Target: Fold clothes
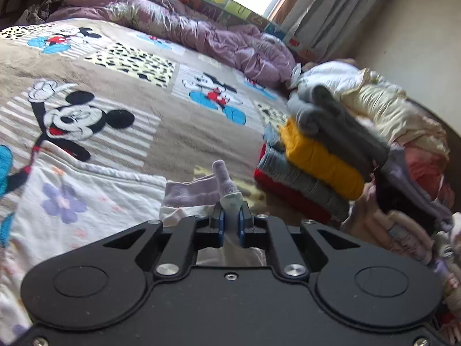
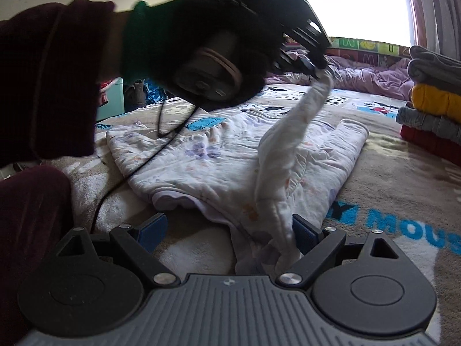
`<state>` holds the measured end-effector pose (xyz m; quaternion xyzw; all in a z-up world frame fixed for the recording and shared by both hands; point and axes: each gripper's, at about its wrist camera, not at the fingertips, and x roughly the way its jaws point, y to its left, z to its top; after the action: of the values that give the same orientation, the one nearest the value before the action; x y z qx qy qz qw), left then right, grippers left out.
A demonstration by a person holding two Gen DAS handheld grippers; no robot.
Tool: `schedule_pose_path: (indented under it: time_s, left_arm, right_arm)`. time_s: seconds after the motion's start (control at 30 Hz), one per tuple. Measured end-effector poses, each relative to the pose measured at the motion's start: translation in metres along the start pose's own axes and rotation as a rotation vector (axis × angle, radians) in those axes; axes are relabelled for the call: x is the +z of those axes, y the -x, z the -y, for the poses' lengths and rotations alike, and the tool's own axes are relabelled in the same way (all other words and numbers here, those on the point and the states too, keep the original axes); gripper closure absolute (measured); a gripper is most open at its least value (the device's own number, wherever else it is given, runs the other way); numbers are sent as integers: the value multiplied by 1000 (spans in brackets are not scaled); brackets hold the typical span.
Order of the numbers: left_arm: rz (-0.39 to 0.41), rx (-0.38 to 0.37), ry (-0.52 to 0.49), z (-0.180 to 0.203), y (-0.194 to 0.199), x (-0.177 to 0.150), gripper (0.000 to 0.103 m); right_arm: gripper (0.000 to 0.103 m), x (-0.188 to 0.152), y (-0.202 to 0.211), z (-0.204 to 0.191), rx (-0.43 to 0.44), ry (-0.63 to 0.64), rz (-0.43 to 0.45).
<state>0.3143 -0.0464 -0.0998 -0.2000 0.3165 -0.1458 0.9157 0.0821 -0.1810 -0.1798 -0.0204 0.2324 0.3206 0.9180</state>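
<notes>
A white garment with purple flowers point(image 2: 201, 158) lies spread on the bed. My left gripper point(image 1: 231, 216) is shut on its lilac sleeve cuff point(image 1: 227, 184), which sticks up past the blue pads. In the right wrist view a gloved hand holds that left gripper point(image 2: 315, 70) high over the garment, and the sleeve point(image 2: 288, 132) hangs stretched from it down to the near hem. My right gripper point(image 2: 229, 230) stands open low at the near hem. Bunched fabric lies against its right finger point(image 2: 304, 230), and the left finger point(image 2: 152, 230) is clear of the cloth.
A stack of folded clothes point(image 1: 317, 158) in grey, yellow and red stands on the right of the Mickey Mouse blanket point(image 1: 115, 86). Loose clothes point(image 1: 389, 109) pile up behind it. A purple duvet point(image 1: 173, 20) lies along the far side. A black cable point(image 2: 161, 144) trails over the garment.
</notes>
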Motion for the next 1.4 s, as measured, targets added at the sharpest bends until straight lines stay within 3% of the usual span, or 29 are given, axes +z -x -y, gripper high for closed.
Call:
schedule_pose_path:
  time_s: [0.3, 0.7, 0.8, 0.83, 0.87, 0.93, 1.03, 1.13, 1.17, 1.3, 1.4]
  left_arm:
    - [-45, 83, -77, 9, -41, -16, 96]
    - [-125, 196, -260, 24, -79, -27, 95]
    - [-154, 175, -293, 28, -80, -24, 70]
    - [-135, 166, -298, 30, -73, -21, 58]
    - [-111, 159, -310, 32, -65, -19, 54]
    - [-72, 144, -352, 35, -47, -15, 54]
    - [-50, 136, -441, 36, -28, -12, 55]
    - [-58, 125, -519, 34, -22, -13, 59]
    - [-64, 117, -541, 33, -22, -14, 61]
    - [-102, 77, -610, 35, -29, -20, 68]
    - [-141, 53, -650, 37, -45, -27, 72]
  right_arm:
    - [12, 0, 0, 5, 35, -35, -9]
    - [11, 0, -5, 11, 60, -55, -21]
    - [11, 0, -5, 10, 46, -52, -22]
    - [11, 0, -4, 10, 38, -53, -22]
    - [11, -1, -1, 10, 23, -57, -21]
    - [11, -1, 9, 11, -3, -77, -23]
    - [12, 2, 31, 7, -86, -43, 57]
    - [30, 5, 37, 2, -157, 19, 119]
    - [32, 7, 35, 0, -171, 50, 129]
    - [33, 12, 12, -10, -171, 197, 182]
    - [34, 11, -7, -8, -144, 166, 126]
